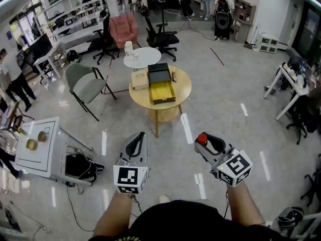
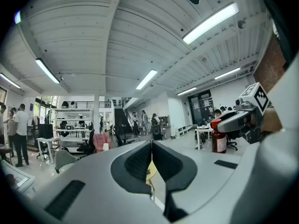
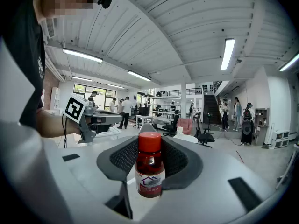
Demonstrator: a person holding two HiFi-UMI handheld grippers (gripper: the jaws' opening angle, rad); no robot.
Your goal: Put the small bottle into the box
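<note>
- The right tongs [image 1: 205,141] are clamped on the small bottle [image 3: 150,164]. Their jaws are spread only as far as its body, and it stands upright between them with its red cap on top.
- The left tongs [image 2: 152,146] are closed, jaw against jaw, with nothing between them.
- The open box [image 1: 163,92], with its yellow inside, lies on the round surface [image 1: 143,98] far ahead across the floor. It is well apart from the bottle, so my reading is that the carry has barely begun.
- To do this well, I would walk right up to the surface rather than reach for it, holding the clamp firm and the bottle upright.
- Bring the bottle over the yellow inside, clear of the black lid at the far side, then lower it in. Part the jaws only once it rests on the bottom.
- Both forearms reach forward at waist height. The left tongs lie level and the right ones dip slightly downward.
- The two pairs of tongs are side by side and apart.
</note>
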